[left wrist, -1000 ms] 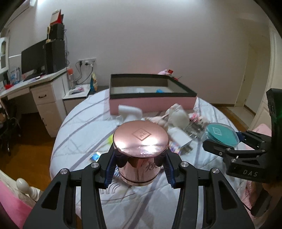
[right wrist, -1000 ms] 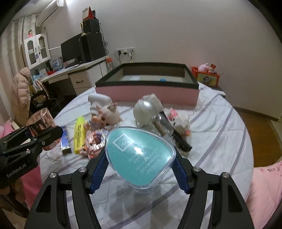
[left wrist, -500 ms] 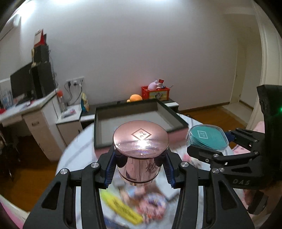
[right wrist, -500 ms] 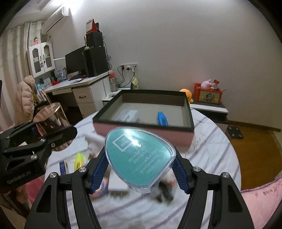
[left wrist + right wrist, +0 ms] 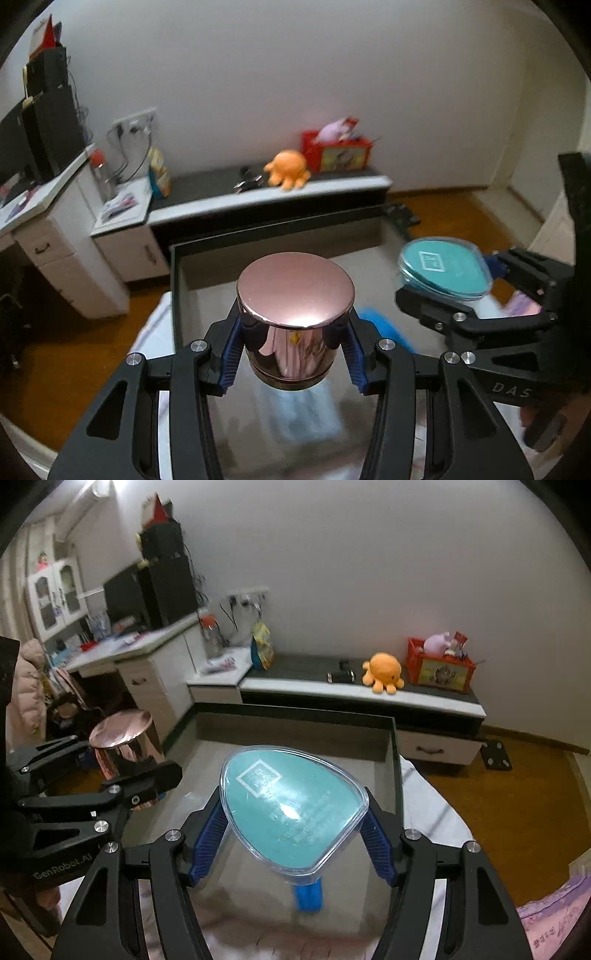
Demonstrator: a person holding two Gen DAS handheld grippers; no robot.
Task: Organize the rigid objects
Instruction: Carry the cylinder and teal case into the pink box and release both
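My left gripper (image 5: 293, 350) is shut on a shiny rose-gold round tin (image 5: 293, 314) and holds it over the open box (image 5: 177, 280) with a dark rim and grey floor. My right gripper (image 5: 295, 830) is shut on a teal egg-shaped case with a clear lid (image 5: 291, 808), also over the box (image 5: 395, 760). The tin shows at the left of the right wrist view (image 5: 123, 742); the case shows at the right of the left wrist view (image 5: 443, 266). A small blue object (image 5: 308, 895) lies on the box floor under the case.
The box rests on a round table with a striped white cloth (image 5: 436, 812). Beyond stand a low cabinet (image 5: 369, 698) with an orange plush octopus (image 5: 382, 672) and a red crate (image 5: 439, 668), and a white desk (image 5: 147, 664) at left. A clear packet (image 5: 295, 410) lies in the box.
Both grippers have moved forward and up, from above the cluttered tabletop to over the open box, each still holding its object. The table's loose items have dropped out of view.
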